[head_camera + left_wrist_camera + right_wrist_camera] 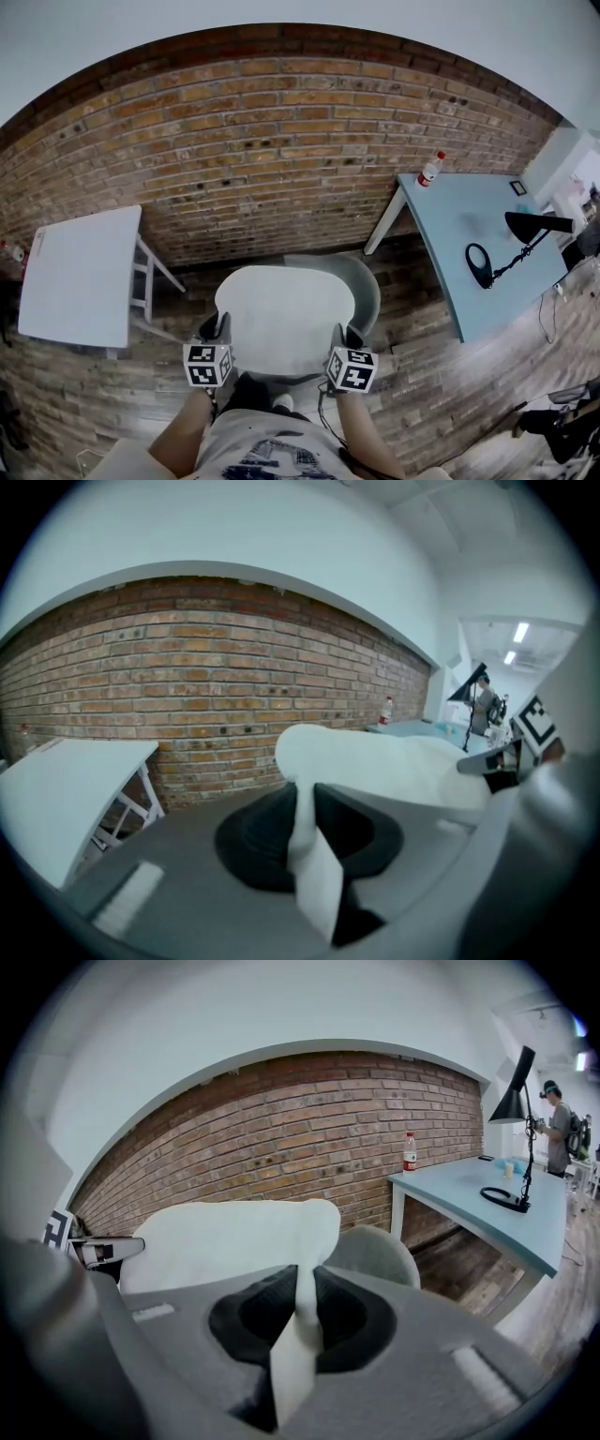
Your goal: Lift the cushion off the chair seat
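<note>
Evidently the left claw (217,328) and right claw (341,336) each clench a near corner of the white cushion (286,314), one per side, to hold it level over the grey chair (366,281).

no words or numbers can be read anywhere. the left cube (207,364) and right cube (352,369) carry only black-and-white square code patterns. the bottle (430,170) on the blue table (450,234) has a red label, too small to read. the shirt (272,457) bears a dark print, blurred and cut off by the frame edge, so it is illegible.
</note>
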Demonstrator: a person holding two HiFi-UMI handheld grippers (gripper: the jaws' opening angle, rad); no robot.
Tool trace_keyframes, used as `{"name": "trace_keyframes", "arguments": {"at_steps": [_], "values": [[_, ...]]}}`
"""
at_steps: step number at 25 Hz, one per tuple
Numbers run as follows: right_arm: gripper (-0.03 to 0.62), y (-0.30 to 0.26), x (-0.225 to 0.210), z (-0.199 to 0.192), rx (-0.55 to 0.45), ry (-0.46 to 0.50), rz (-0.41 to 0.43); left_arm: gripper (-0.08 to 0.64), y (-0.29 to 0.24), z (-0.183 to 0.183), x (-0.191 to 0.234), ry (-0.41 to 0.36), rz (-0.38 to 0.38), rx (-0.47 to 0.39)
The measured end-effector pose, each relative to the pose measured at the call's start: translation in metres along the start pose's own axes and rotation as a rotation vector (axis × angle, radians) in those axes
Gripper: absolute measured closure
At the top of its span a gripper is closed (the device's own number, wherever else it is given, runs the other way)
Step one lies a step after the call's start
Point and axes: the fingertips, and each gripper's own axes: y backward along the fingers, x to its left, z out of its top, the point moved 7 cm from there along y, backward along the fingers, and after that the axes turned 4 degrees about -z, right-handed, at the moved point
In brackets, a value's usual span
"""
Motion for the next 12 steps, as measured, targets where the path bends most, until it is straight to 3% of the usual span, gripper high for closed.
{"name": "trace_keyframes", "arguments": {"at_steps": [12], "values": [[0.543,-0.0039,0.0032,0.0015,0.0,-0.005,0.015,0.505,0.0027,0.0009,0.0054,0.004,0.01,-0.001]]}}
